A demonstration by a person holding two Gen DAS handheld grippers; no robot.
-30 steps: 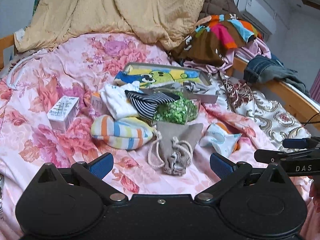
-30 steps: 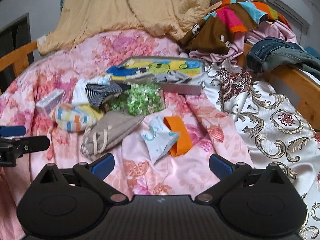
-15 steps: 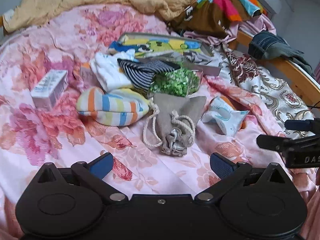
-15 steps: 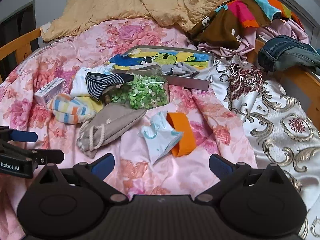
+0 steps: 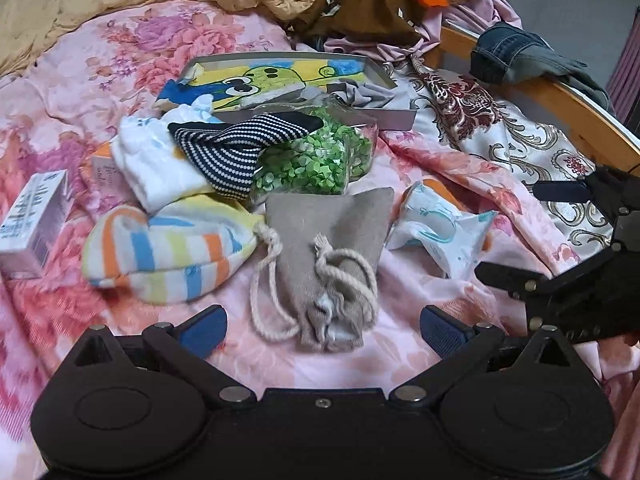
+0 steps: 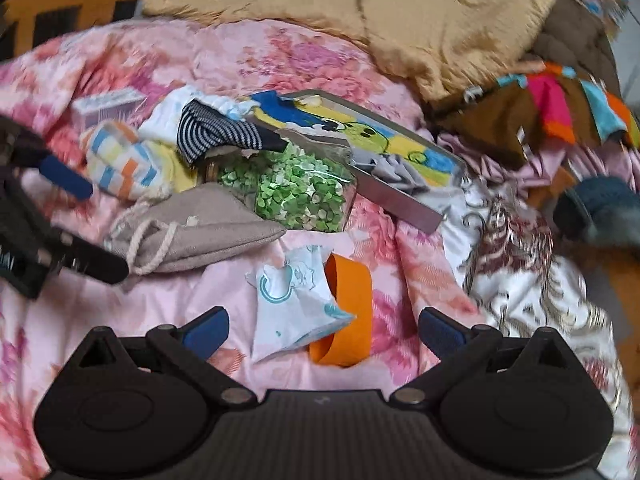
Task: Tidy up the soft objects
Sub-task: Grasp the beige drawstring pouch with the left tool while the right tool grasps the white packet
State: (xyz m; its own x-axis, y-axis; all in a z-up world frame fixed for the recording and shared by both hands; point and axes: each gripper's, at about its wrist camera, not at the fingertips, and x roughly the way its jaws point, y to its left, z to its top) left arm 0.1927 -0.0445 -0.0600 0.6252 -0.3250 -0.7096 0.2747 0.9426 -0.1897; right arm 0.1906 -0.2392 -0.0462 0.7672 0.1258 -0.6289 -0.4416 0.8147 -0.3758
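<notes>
Hovering low over the bed, the left gripper (image 5: 322,326) has its jaws spread wide, blue ribbed pads flanking the puckered mouth of a grey-beige drawstring pouch (image 5: 334,240), a coarse woven sack with thick twisted cotton cord looped around its neck. The right gripper (image 6: 324,328) likewise holds its jaws spread apart and empty, with a crinkly white-and-teal plastic packet (image 6: 290,312) lying between the pads, touching a curved orange band (image 6: 352,312) just beside it. Both sit on a pink floral bedsheet (image 5: 132,40) of soft, rumpled cotton. Left of the pouch lies a plump knitted sock bundle (image 5: 168,256) striped in orange, blue and yellow, touching the cord. Further left stands a small rectangular white carton (image 5: 34,220). Behind the pouch rests a glossy clear bag of green flakes (image 5: 316,160), with a navy-and-white striped cloth (image 5: 240,144) draped over its edge and a folded white fabric (image 5: 160,164) next to that. Beyond them sits a shallow grey box (image 5: 384,118) with a bright cartoon print inside and a crumpled grey cloth in one corner. To the right spreads a satin cloth (image 5: 516,144) with gold and maroon scrollwork. At the far end lie a plush mustard blanket (image 6: 400,8), a multicoloured garment (image 6: 560,108) and folded denim (image 5: 516,52) on the wooden bed rail.
</notes>
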